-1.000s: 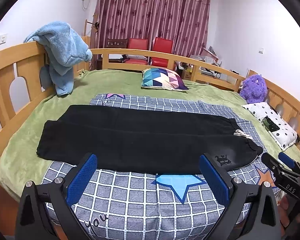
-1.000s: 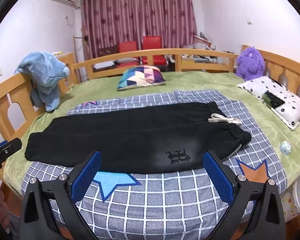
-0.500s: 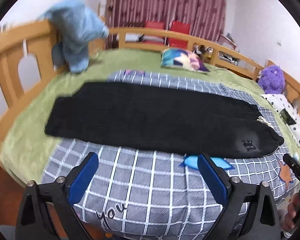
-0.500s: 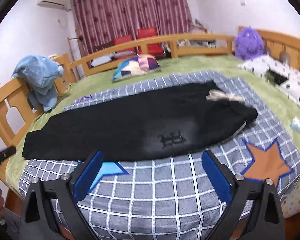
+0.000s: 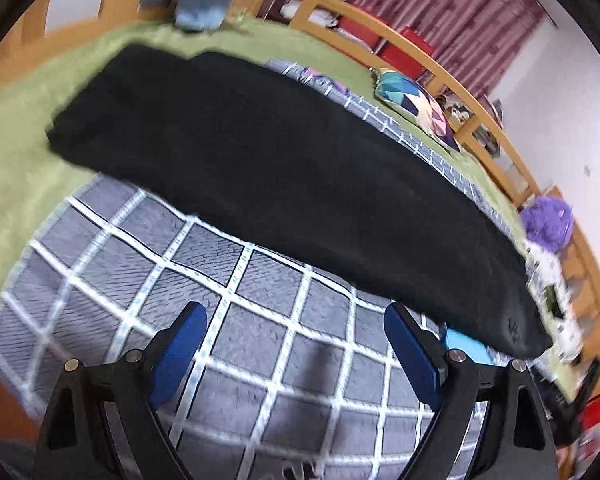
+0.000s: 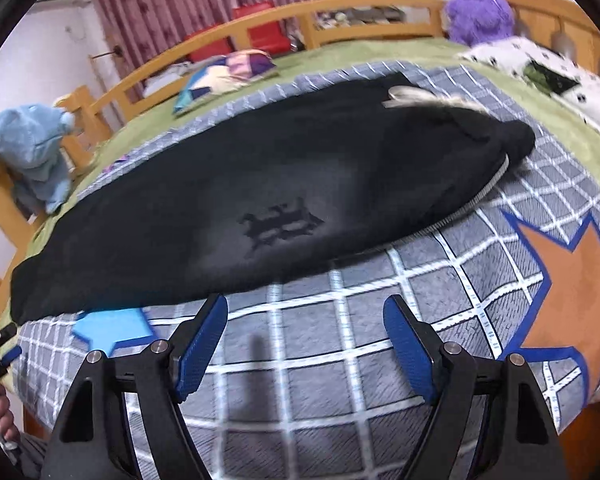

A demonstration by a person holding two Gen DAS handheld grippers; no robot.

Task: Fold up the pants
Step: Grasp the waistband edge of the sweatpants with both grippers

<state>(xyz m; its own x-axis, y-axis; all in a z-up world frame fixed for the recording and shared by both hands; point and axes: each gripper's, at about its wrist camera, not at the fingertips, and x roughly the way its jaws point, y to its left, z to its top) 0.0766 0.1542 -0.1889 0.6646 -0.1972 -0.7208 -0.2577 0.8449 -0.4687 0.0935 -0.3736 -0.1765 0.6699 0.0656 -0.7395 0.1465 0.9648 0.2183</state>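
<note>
Black pants (image 5: 284,184) lie flat, folded lengthwise, across a grey checked blanket (image 5: 228,320) on the bed. In the right wrist view the pants (image 6: 260,188) show a dark logo and a white drawstring (image 6: 424,98) at the waist end on the right. My left gripper (image 5: 296,344) is open and empty, just above the blanket, short of the pants' near edge toward the leg end. My right gripper (image 6: 304,334) is open and empty, close to the near edge below the logo.
A wooden rail (image 5: 440,64) rings the bed. A blue plush (image 6: 32,148) hangs on the left rail, a colourful pillow (image 5: 416,100) lies at the back, a purple plush (image 6: 480,12) and a spotted cushion (image 6: 548,76) lie at the right. A green bedcover (image 5: 24,128) lies under the blanket.
Both grippers have dropped and moved forward toward the pants' near edge, and both views have tilted. The pants have not moved. Both grippers stay open.
</note>
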